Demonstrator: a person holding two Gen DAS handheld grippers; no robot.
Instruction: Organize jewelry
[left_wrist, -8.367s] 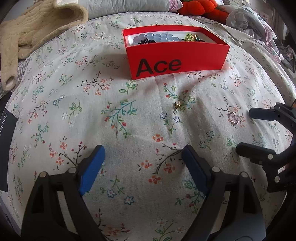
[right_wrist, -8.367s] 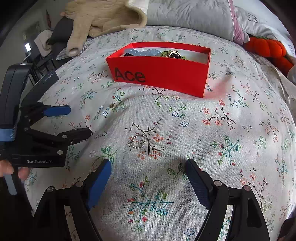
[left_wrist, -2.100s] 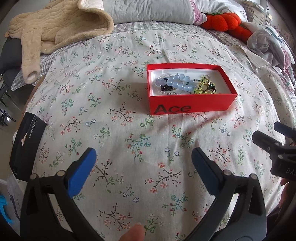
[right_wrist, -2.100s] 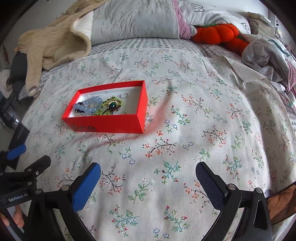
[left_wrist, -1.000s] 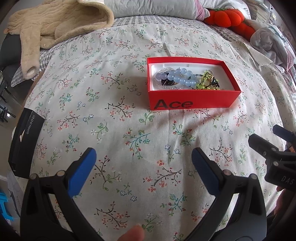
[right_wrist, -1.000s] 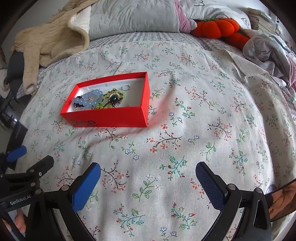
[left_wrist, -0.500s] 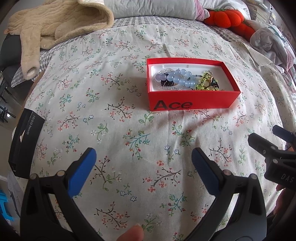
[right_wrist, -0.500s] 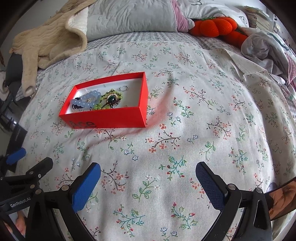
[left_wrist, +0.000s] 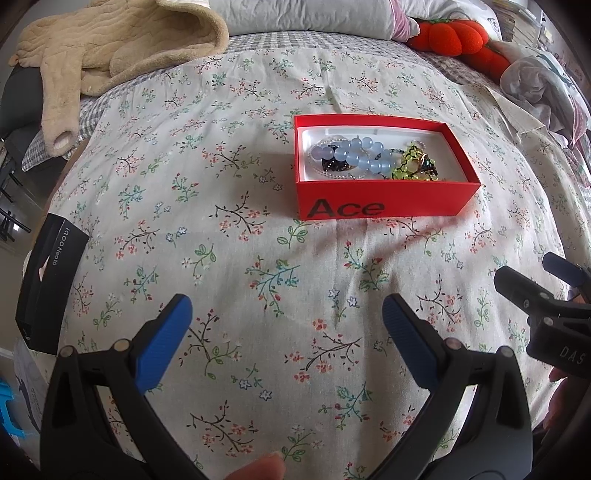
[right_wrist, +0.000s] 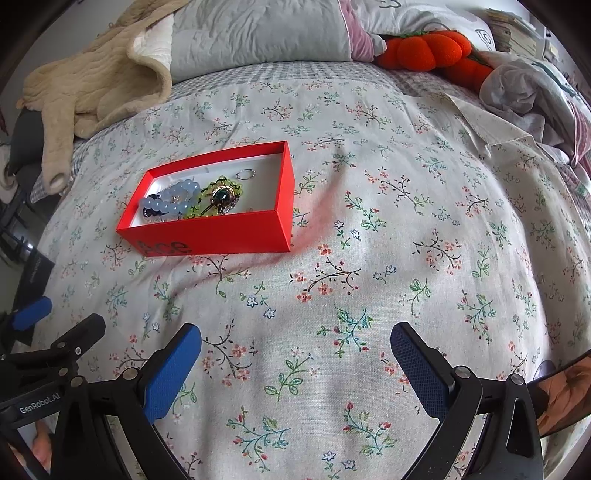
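- The red jewelry box (left_wrist: 384, 206) lay ahead of the left tool (left_wrist: 286, 317), slightly to its right, long axis crosswise.
- The right tool (right_wrist: 295, 354) had it ahead-left; both tools gaped wide, empty.

Bright, soft daylight; sharp focus; edges fisheye-warped.

- Red box (left_wrist: 384, 206), white inside, black lettering.
- Pale-blue bead bracelet (left_wrist: 354, 157) beside yellow-green beads (left_wrist: 408, 166) inside the box.
- White floral bedspread (left_wrist: 258, 258) under the box.
- Orange plush (right_wrist: 428, 50) behind the box.
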